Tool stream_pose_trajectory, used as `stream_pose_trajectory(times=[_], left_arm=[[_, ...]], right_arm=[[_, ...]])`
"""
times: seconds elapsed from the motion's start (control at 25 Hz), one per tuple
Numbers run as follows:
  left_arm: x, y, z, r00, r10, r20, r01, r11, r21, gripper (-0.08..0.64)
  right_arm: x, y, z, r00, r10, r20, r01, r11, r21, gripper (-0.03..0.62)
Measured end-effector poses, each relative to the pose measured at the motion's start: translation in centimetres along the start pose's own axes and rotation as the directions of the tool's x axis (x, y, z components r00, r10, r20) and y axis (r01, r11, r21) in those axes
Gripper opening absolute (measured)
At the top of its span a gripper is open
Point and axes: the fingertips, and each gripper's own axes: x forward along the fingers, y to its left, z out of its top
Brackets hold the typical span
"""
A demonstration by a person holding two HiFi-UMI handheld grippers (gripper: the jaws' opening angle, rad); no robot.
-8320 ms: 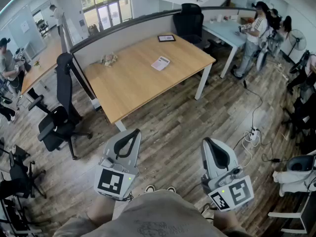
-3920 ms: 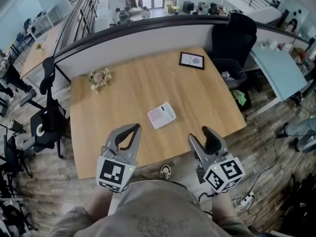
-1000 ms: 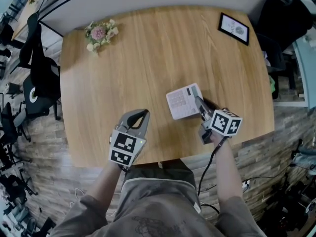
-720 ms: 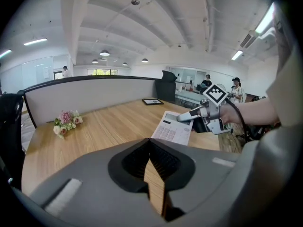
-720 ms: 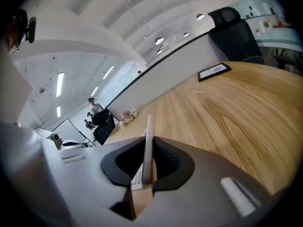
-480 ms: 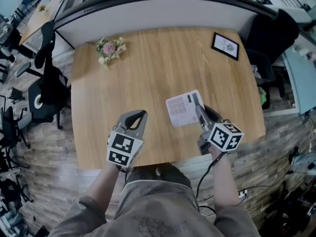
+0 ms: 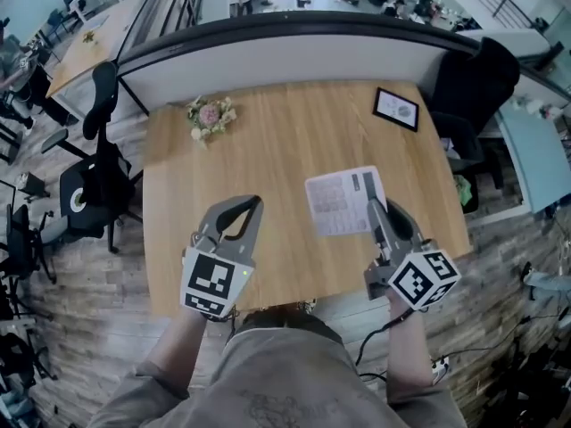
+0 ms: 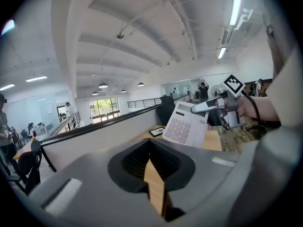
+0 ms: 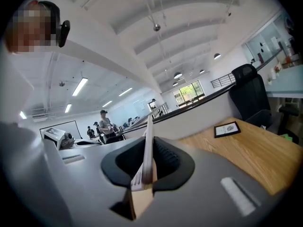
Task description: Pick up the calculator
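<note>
Head view: the person stood at the near edge of a wooden desk (image 7: 268, 150), a gripper in each hand, both raised over it.

Right gripper (image 7: 380, 207): jaws closed on the calculator (image 7: 343, 201), clamping it near its right-hand edge. The calculator stuck out ahead of the jaws and to their left, key side up toward the head camera. In the right gripper view it showed edge-on, a thin pale slab standing upright between the two black pads (image 9: 163, 162), which pressed on both of its faces. Jaws parted only by the slab's thickness.

Left gripper (image 7: 246, 205): level with the right one and well apart from it, off to its left. In the left gripper view the pads met at their tips, with only a narrow wedge of desk colour showing behind them. Nothing was between them. From that camera the calculator appeared ahead and to the right, tilted, keys facing it, held in the air by the right gripper's jaws and clear of the desk.

Other items on the desk: a small framed picture (image 7: 396, 109) lay flat beyond the right gripper, slightly to its right. A bunch of flowers (image 7: 211, 115) lay beyond the left gripper, slightly to its left. A black office chair (image 7: 98, 181) stood on the floor well to the left of the left gripper.
</note>
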Motion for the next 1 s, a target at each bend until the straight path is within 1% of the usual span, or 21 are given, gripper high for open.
stream_pose_trajectory(times=[0.08, 0.2, 0.4, 0.6, 0.72, 0.84, 1.0], left_arm=[[-1.1, 0.0, 1.3, 1.0, 0.008, 0.028, -0.008, 1.0, 0.022, 0.002], [-2.7, -0.1, 2.5, 0.999, 0.013, 0.053, -0.015, 0.999, 0.034, 0.002], [-4.8, -1.4, 3.5, 0.998, -0.003, 0.067, 0.0, 0.999, 0.044, 0.002], [-6.7, -3.0, 3.9, 0.997, -0.021, 0.073, 0.017, 0.998, 0.059, 0.002], [-7.2, -3.6, 3.5, 0.998, -0.023, 0.066, 0.02, 0.999, 0.05, 0.002], [-7.7, -3.7, 3.2, 0.998, -0.019, 0.058, 0.017, 0.999, 0.042, 0.002], [-7.9, -3.5, 3.3, 0.998, -0.021, 0.061, 0.018, 0.999, 0.05, 0.002]], right_arm=[[-1.2, 1.3, 1.1, 0.999, 0.0, 0.032, 0.0, 1.0, -0.011, 0.055], [-2.8, 3.1, 2.3, 0.998, 0.006, 0.068, -0.004, 1.0, -0.027, 0.055], [-5.9, 5.5, 3.2, 0.995, 0.017, 0.101, -0.013, 0.999, -0.037, 0.055], [-8.4, 6.6, 2.4, 0.996, 0.012, 0.085, -0.008, 0.999, -0.05, 0.055], [-9.3, 6.7, 1.4, 0.998, 0.008, 0.062, -0.005, 0.999, -0.048, 0.055], [-9.7, 6.8, 0.8, 0.998, 0.002, 0.055, -0.001, 1.0, -0.026, 0.055], [-9.5, 7.1, 0.5, 0.999, 0.007, 0.051, -0.007, 1.0, -0.015, 0.055]])
